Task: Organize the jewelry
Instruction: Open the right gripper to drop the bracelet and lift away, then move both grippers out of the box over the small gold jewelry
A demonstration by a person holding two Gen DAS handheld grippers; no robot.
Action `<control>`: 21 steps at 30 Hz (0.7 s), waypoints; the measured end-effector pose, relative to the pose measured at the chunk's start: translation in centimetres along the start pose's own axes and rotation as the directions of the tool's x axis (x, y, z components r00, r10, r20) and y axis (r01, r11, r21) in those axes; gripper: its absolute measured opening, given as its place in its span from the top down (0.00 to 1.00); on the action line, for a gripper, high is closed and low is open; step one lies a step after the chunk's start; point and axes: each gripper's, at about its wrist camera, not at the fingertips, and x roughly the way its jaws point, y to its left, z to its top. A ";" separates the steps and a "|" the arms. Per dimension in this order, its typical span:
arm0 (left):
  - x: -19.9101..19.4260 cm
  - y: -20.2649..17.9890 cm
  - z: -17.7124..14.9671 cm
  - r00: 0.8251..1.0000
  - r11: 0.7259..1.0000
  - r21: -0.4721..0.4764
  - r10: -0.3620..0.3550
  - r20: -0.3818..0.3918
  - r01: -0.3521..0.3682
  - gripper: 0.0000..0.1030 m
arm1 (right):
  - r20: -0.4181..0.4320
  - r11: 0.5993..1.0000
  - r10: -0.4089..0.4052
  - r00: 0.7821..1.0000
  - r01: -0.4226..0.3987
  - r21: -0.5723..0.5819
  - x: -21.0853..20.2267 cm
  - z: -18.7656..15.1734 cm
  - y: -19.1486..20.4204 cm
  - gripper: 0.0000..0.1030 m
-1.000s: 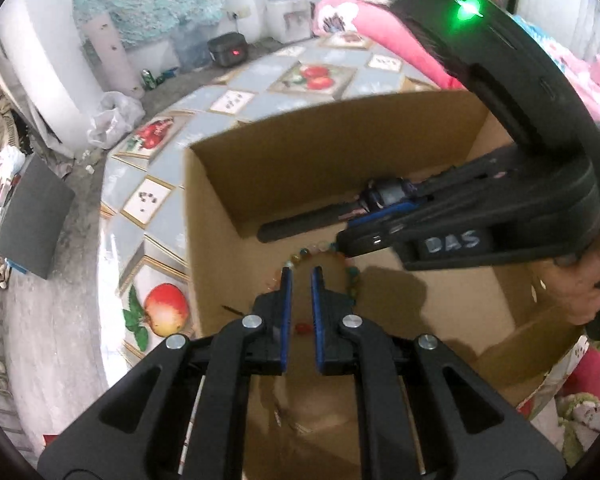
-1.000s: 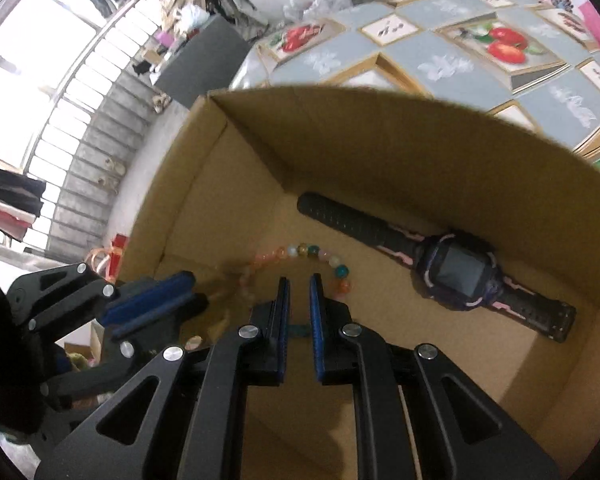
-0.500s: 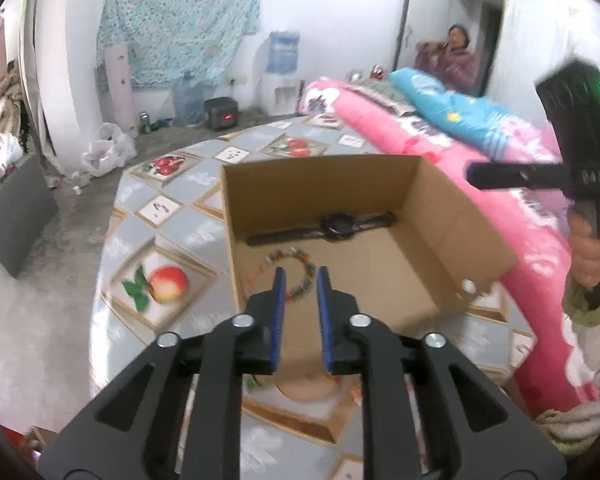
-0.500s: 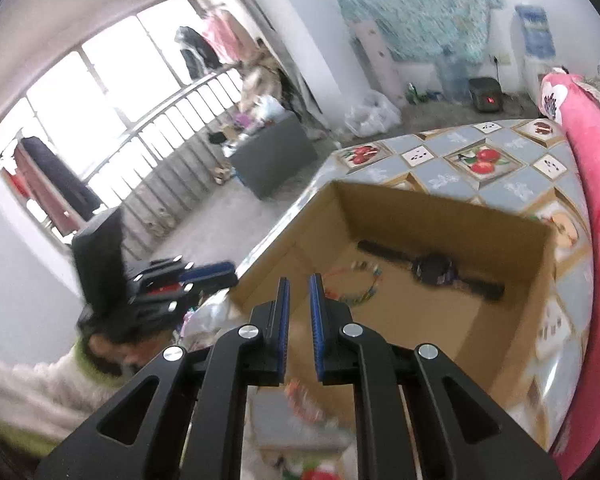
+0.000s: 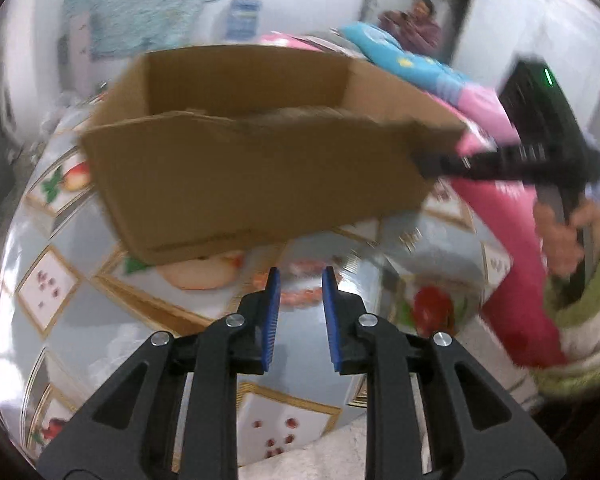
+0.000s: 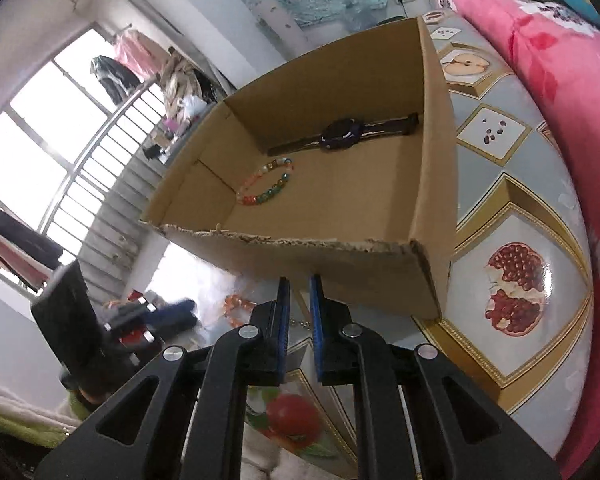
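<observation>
- Cardboard box (image 6: 436, 184) on fruit-print table (image 6: 512, 184); beaded bracelet (image 6: 266, 183) and watch (image 6: 342, 136) inside.
- Orange beads (image 6: 236, 309) on the table before the box.
- Left gripper (image 5: 298, 292): jaws opening, nothing between.
- Right gripper (image 6: 299, 300): narrow slit, empty.

My left tool (image 5: 299, 280) is matte black, its two linkage arms studded with round silver screws and tipped by ribbed blue pads (image 5: 271, 312). My right tool (image 6: 299, 286) matches it; its black body carries a green light. My sleeve (image 5: 588, 316) is green and cream knit.
</observation>
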 end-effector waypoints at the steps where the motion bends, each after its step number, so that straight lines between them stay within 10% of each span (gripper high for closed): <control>1: 0.3 -0.5 -0.1 1.000 1.000 0.025 0.006 -0.003 -0.006 0.75 | 0.009 1.000 0.008 1.000 -0.008 0.013 0.0 0.0 -0.2 0.90; 8: 3.1 -2.7 0.2 0.999 0.991 0.136 0.006 -0.041 0.000 0.72 | 0.069 0.999 -0.031 0.997 0.029 0.022 -0.6 -0.4 -0.2 0.88; 21: 2.2 2.8 -1.3 0.991 0.998 -0.056 -0.003 -0.137 -0.005 0.63 | 0.082 1.000 0.022 0.996 -0.021 -0.016 -1.4 -0.7 0.3 0.68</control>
